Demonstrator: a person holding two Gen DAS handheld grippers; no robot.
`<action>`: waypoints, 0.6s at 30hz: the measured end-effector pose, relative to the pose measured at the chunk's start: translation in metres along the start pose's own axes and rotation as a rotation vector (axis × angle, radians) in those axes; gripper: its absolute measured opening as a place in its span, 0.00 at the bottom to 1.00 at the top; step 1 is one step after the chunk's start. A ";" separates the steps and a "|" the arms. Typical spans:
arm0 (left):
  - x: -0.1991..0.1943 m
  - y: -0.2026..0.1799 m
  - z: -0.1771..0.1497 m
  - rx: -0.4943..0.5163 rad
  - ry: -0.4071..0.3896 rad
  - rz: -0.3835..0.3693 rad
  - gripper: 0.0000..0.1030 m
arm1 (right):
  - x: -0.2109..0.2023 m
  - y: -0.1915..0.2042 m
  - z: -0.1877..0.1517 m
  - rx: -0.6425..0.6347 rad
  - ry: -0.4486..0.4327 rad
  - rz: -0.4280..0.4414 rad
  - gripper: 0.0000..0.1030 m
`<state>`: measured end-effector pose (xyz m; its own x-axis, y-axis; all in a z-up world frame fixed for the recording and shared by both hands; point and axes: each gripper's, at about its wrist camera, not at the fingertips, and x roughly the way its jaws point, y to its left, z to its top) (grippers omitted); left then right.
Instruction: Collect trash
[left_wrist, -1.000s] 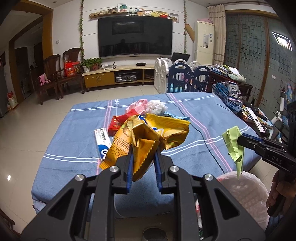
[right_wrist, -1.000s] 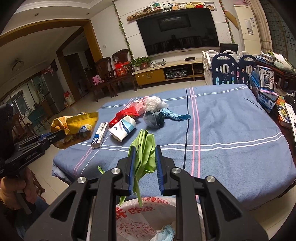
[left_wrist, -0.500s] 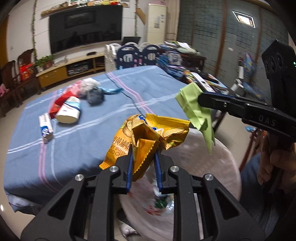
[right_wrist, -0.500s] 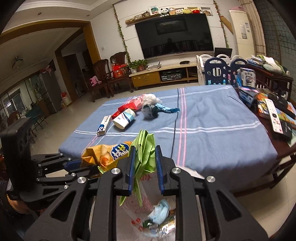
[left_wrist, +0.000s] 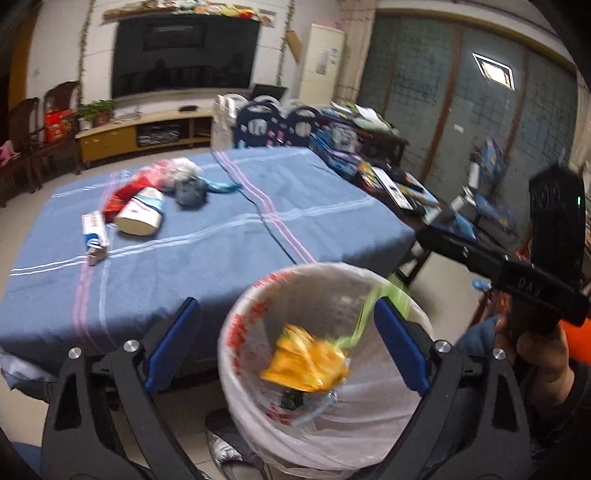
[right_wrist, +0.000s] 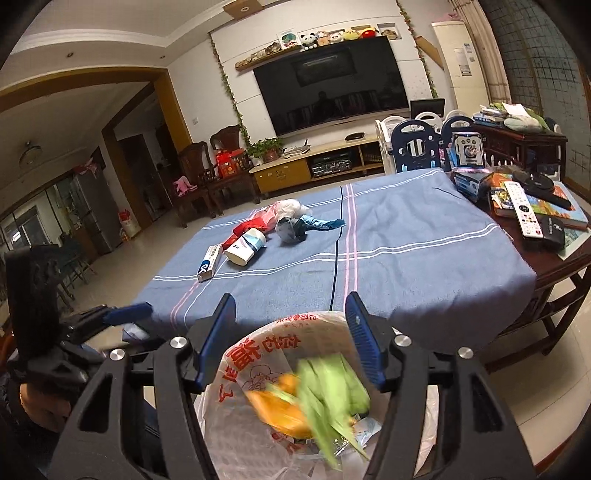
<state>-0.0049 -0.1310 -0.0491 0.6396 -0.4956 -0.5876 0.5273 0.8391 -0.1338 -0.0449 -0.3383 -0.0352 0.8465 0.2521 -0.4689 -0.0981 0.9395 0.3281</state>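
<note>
Both grippers hang open above a bin lined with a white plastic bag at the near edge of the blue-clothed table. My left gripper is open and empty; a yellow snack bag lies blurred inside the bin below it. My right gripper is open and empty; a green wrapper is blurred in the bin mouth. On the table remain a toothpaste box, a paper cup, a red wrapper and crumpled blue and white trash.
A dark side table to the right carries remotes and books. Blue and white baby fence panels stand behind the table. A TV cabinet and wooden chairs line the far wall. Tiled floor surrounds the table.
Both grippers have opened over the bin. The yellow snack bag left my left gripper and the green wrapper left my right gripper; both are now in the bin.
</note>
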 end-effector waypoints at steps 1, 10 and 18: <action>-0.005 0.005 0.002 -0.009 -0.017 0.022 0.93 | -0.001 -0.001 -0.001 0.004 -0.003 -0.001 0.59; -0.071 0.073 0.039 -0.098 -0.213 0.297 0.97 | 0.012 0.008 0.007 -0.048 0.010 0.008 0.59; -0.068 0.118 0.039 -0.187 -0.170 0.399 0.97 | 0.036 0.046 0.048 -0.186 -0.087 0.026 0.65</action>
<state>0.0361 -0.0069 0.0064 0.8627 -0.1425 -0.4852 0.1216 0.9898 -0.0746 0.0060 -0.2969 0.0021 0.8834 0.2638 -0.3873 -0.2087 0.9615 0.1789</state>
